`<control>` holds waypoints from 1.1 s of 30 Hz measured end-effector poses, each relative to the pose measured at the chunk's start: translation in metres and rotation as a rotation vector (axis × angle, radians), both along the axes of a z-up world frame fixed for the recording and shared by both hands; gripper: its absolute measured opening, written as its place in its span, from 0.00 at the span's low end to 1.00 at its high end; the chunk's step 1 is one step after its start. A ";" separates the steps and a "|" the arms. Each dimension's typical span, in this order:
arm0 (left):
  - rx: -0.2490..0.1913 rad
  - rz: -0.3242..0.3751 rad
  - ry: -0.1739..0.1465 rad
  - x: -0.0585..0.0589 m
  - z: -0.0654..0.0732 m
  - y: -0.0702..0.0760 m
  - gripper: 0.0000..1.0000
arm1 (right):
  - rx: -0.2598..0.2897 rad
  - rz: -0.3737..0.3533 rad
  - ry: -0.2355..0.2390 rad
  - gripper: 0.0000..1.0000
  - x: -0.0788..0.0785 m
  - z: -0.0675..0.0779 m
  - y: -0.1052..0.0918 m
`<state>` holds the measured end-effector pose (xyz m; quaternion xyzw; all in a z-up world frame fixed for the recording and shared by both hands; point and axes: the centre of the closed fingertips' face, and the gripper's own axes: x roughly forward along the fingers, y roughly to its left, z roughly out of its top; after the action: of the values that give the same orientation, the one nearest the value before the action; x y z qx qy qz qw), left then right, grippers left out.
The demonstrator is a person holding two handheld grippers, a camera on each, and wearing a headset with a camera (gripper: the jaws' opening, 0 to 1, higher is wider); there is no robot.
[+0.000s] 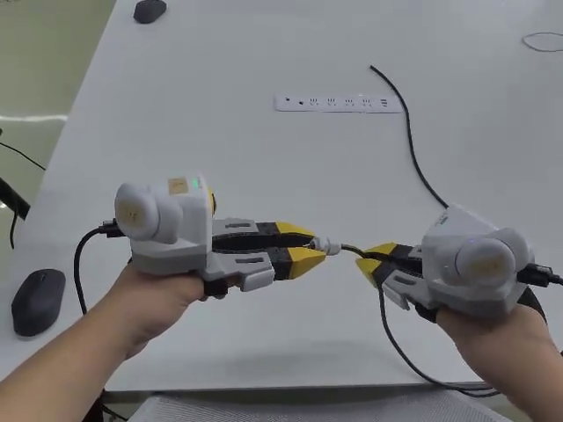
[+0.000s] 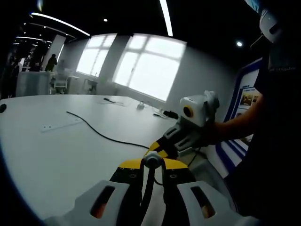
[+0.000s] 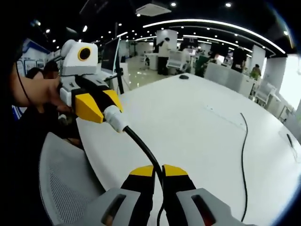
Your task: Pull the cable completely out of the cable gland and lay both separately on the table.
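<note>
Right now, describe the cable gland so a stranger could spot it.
Over the white table's near side, find the left gripper. The cable gland is the small white fitting between its yellow tips, the only pale piece on the black cable.

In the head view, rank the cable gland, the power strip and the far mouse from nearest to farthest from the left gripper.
1. Cable gland, held in the left gripper's jaws.
2. Power strip, mid-table ahead.
3. Mouse, far left edge.
</note>
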<state>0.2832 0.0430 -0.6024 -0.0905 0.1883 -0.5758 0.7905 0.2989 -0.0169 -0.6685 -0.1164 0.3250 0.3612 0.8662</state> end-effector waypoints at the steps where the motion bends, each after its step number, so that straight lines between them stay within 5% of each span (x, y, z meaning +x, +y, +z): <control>1: 0.000 0.000 0.002 0.000 -0.001 0.000 0.15 | 0.005 -0.019 0.017 0.00 0.001 -0.004 -0.004; 22: -0.011 0.002 0.005 -0.001 0.001 -0.001 0.15 | 0.125 -0.317 0.314 0.00 -0.011 -0.057 -0.046; 28: -0.013 0.004 0.007 -0.001 0.001 0.000 0.15 | 0.138 -0.332 0.341 0.01 -0.012 -0.061 -0.045; 33: -0.016 0.009 0.010 0.000 0.001 0.001 0.15 | 0.116 -0.297 0.307 0.01 -0.014 -0.059 -0.042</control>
<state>0.2828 0.0442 -0.6011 -0.1004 0.1870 -0.5732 0.7914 0.2848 -0.0585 -0.7278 0.0393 0.4453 0.2611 0.8556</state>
